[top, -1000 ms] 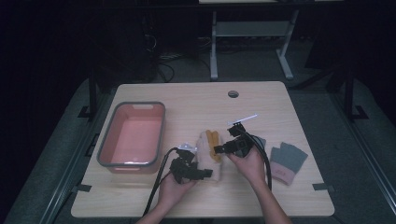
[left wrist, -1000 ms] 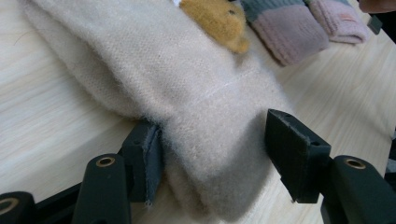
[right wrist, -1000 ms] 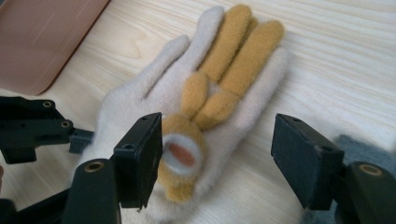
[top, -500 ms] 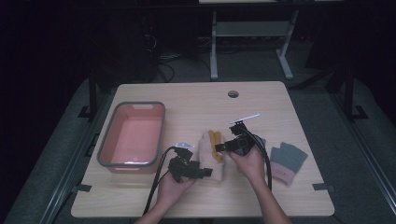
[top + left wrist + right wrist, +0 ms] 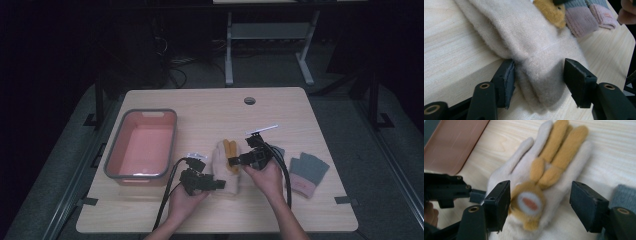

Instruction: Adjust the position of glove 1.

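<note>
Pale wood makes up the surface under my hands, with dark floor all around it. Near the front edge lies a cream glove with mustard fingers and a small round animal face on its back. My left claw straddles the glove's cuff end; its jaws have just been closing, the left pad touching the fleece while a narrow gap remains at the right pad, so it has no firm hold yet. My right claw stands wide over the glove's middle, one pad beside the little face, the other clear of the fabric, gripping nothing. Left of the glove sits a pink tub; a grey and pink glove lies off to the right.
</note>
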A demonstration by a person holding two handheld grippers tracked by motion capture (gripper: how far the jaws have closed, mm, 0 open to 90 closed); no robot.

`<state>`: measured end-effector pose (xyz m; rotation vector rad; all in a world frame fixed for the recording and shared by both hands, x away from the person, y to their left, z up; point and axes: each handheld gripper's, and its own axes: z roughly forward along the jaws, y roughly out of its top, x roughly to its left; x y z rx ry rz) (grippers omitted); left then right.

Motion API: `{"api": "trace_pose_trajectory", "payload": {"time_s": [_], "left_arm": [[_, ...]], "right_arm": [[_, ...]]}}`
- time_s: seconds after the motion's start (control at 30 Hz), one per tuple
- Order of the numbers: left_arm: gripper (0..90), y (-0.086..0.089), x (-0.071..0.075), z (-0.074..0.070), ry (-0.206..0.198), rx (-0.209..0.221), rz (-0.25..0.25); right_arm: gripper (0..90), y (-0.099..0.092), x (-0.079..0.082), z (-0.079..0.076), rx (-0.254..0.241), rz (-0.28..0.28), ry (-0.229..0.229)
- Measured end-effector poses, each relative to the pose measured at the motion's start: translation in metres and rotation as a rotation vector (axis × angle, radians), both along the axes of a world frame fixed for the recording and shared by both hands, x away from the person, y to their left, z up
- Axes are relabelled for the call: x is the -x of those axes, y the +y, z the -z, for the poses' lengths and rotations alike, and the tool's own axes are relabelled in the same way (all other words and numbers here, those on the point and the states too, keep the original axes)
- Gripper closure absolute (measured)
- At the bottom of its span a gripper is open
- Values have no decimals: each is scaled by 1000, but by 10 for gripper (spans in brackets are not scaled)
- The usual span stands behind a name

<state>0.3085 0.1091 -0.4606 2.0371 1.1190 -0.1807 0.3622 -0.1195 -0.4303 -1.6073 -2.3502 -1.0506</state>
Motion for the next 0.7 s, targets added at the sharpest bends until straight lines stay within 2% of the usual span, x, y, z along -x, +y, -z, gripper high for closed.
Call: {"api": "trace_pose_trajectory", "payload": {"time_s": [0.13, 0.17, 0.4, 0.57, 0.7], "left_arm": [[430, 1, 0, 0, 7, 3, 0], [423, 1, 1, -1, 9, 9, -6], [444, 2, 0, 1, 21, 4, 8], [466, 2, -2, 2, 33, 1, 13], [487, 2, -3, 2, 40, 8, 8]], "right_arm": [[305, 0, 5, 4, -12, -25, 14], [294, 1, 8, 7, -14, -37, 30], [301, -2, 15, 19, -23, -33, 59], [351, 2, 15, 25, -18, -29, 73], [413, 4, 16, 27, -36, -26, 67]]}}
